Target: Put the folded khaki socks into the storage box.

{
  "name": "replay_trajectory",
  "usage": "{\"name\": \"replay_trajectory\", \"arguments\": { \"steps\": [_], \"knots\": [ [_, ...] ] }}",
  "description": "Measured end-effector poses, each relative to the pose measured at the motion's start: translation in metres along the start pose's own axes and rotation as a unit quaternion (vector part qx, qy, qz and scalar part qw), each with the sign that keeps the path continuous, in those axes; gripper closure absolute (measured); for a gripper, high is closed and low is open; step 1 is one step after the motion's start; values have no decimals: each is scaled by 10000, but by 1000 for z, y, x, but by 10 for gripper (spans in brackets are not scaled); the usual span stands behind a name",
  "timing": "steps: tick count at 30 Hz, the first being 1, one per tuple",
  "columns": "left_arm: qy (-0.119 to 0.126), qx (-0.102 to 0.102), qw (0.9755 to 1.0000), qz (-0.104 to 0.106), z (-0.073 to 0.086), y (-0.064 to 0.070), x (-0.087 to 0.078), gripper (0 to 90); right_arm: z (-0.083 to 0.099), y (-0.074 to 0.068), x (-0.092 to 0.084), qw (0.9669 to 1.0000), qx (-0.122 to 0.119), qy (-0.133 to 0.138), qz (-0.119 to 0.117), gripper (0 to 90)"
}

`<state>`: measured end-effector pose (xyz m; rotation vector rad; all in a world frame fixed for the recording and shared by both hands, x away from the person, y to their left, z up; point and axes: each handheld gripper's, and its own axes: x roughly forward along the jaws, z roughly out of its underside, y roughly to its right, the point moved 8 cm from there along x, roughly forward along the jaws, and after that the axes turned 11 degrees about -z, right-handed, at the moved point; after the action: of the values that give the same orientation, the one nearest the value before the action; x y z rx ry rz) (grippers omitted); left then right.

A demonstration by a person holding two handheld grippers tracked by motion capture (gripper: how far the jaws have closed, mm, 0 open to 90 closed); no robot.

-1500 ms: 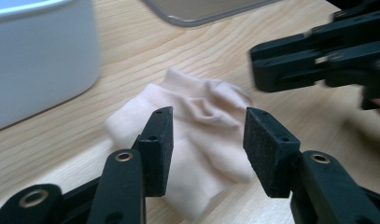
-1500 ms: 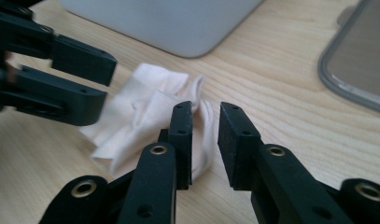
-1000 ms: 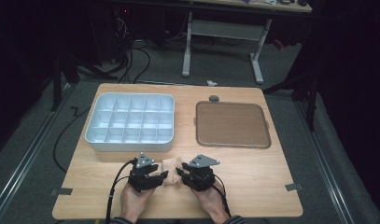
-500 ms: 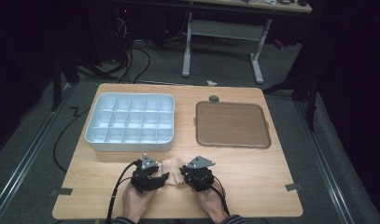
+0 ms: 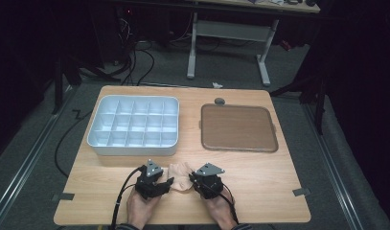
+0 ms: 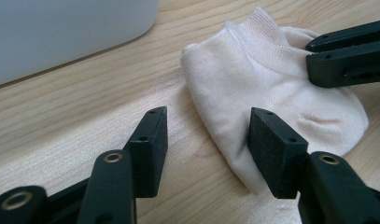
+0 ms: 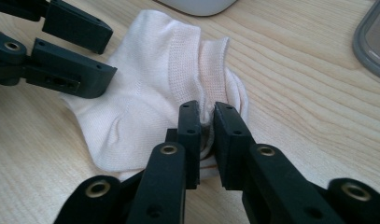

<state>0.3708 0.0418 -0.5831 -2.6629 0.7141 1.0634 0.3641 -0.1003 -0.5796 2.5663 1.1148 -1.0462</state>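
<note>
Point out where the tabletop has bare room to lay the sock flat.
Bare wood lies right of the right gripper, below the brown tray, and left of the left gripper, below the compartment box. Between the grippers, around the sock, it is crowded.

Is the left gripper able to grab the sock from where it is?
Probably yes. The left gripper is open, one jaw already against the sock, with bare table around it.
</note>
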Motion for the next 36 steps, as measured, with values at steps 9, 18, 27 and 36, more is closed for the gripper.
{"name": "replay_trajectory", "arguments": {
  "steps": [9, 18, 27, 36],
  "knots": [
    [-22, -100, 9999, 1, -2, -2, 2, 451, 1, 2, 2, 9999, -51, 41, 86, 764],
    [-28, -286, 9995, 108, -7, -7, -1, 442, -11, -3, -6, 9997, 44, 250, -66, 683],
    [-21, -527, 9983, 237, -19, -17, -4, 466, -27, -20, -15, 9985, -187, 390, -323, 844],
    [-162, -725, 9966, 361, -22, -19, 5, 481, -17, -28, 2, 9983, -268, 107, -498, 863]
  ]
}}
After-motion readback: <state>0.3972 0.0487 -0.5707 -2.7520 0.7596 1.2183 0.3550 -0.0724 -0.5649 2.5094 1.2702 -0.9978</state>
